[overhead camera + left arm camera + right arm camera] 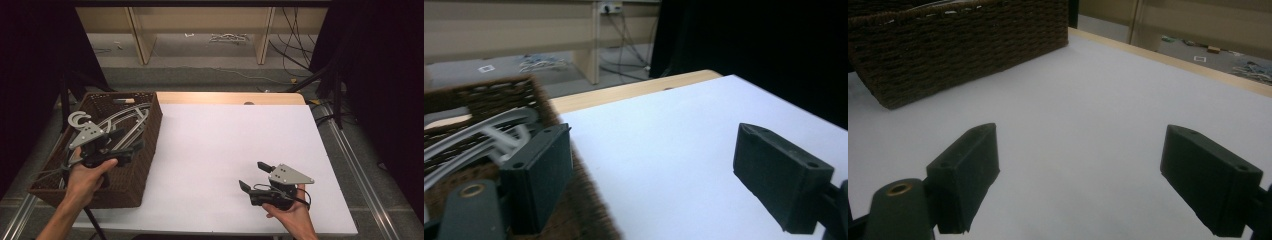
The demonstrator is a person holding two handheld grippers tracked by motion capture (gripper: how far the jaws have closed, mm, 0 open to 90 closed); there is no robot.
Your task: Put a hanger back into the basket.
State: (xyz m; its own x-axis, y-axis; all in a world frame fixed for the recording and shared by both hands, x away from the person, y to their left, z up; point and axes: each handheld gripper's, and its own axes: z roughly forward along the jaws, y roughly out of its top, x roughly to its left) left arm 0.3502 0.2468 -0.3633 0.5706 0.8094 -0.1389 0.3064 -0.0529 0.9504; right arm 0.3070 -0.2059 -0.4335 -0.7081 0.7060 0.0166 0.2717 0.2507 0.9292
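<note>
Currently the left gripper (pixel 131 141) stands over the wicker basket (pixel 146 165) at the left edge of the table (pixel 225 150), with its jaws spread wide and nothing between them. The basket holds several pale grey clothes hangers (pixel 127 117), piled loosely with their curved arms crossing; they lie inside the basket walls, below and just beyond the jaws. Judging from this layout, the step in hand is either the end of a drop into the basket or the approach for a pick from it; the frames do not settle which.

Hand pose: the left hand (pixel 90 175) grips the tool body from below, forearm entering from the lower left. In the left gripper view one jaw sits above the basket's inner edge and the other hangs over the white table surface, so the tool straddles the right-hand basket wall.

The right gripper (pixel 256 177) rests near the front right of the table, well apart from the basket, jaws likewise released and empty, pointing toward the basket.

If a pick is intended, the next move calls for shifting the left gripper further over the basket, lowering it, and setting the jaws across a single hanger arm clear of its neighbours.
</note>
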